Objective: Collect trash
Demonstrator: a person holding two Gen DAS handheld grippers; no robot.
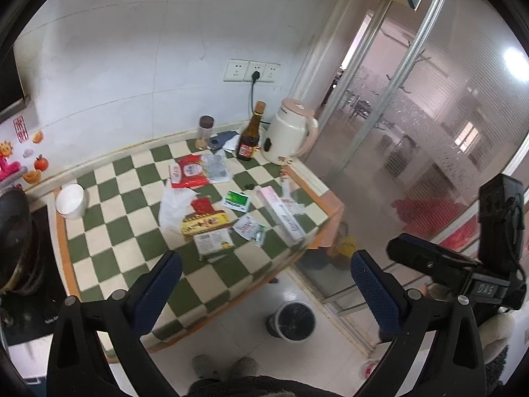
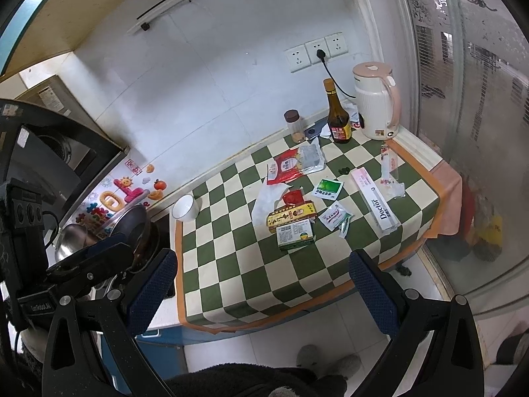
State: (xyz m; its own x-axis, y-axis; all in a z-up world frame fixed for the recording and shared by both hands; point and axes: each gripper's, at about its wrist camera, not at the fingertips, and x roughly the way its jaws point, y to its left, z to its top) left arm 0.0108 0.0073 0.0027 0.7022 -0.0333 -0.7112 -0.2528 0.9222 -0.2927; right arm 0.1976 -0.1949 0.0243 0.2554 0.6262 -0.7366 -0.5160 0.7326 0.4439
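Note:
Trash lies on the green-and-white checked tablecloth (image 1: 109,231) (image 2: 224,264): a red-and-white bag (image 1: 188,173) (image 2: 286,167), a crumpled white tissue (image 1: 173,206) (image 2: 264,201), a yellow-red box (image 1: 205,221) (image 2: 291,215), a green-white box (image 1: 213,243) (image 2: 294,233), a green sachet (image 1: 236,200) (image 2: 327,188), a small white sachet (image 1: 248,226) (image 2: 334,215), a long toothpaste box (image 1: 281,213) (image 2: 373,198). A dark bin (image 1: 291,321) stands on the floor below the table. My left gripper (image 1: 264,278) and right gripper (image 2: 261,278) are open and empty, held before the table's near edge.
A white kettle (image 1: 289,135) (image 2: 377,102), brown bottle (image 1: 249,137) (image 2: 337,117) and spice jar (image 1: 205,132) (image 2: 294,125) stand at the back. A white bowl (image 1: 71,200) (image 2: 185,208) sits at the left. Pans (image 2: 132,228) lie left; a glass partition (image 1: 413,132) stands right.

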